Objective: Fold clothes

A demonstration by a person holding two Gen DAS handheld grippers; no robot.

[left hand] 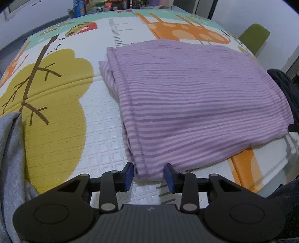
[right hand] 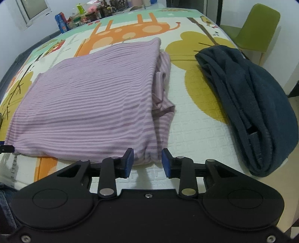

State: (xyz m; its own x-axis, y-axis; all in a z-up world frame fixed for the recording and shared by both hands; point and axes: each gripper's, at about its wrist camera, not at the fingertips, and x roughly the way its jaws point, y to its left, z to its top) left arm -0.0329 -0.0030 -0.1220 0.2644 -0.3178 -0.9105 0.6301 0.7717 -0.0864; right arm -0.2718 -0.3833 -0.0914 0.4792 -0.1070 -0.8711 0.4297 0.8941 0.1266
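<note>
Purple striped garment (left hand: 196, 97) lies flat across the middle of the patterned play mat (left hand: 104, 134), doubled over with layers showing at both side edges; it fills the centre of each wrist view.

Left gripper (left hand: 149, 176): jaws apart, blue pads either side of the garment's near left corner at the bottom centre of the left view. Nothing pinched yet, as far as I can see. Right gripper (right hand: 147, 162): also spread, straddling the near right corner (right hand: 149, 157), where the layers bunch.

Judgement: both tools sit poised on the near corners. This fits either a grasp about to close for another fold away from the near edge, or a release after laying the cloth down. I cannot tell which.

If a grasp follows, it would pay to catch every layer at each corner, especially on the right, where an inner striped layer (right hand: 164, 82) strays out past the top one. Lifting both corners level would keep the hem straight.

Dark navy garment (right hand: 250, 104) lies heaped at the right of the right view, well apart from the purple one. Grey cloth (left hand: 11, 160) hangs at the lower left edge of the left view.

Containers: bottles and cartons (right hand: 80, 16) crowd the upper left beyond the mat; contents unreadable. Green chair (right hand: 257, 30) upper right.
</note>
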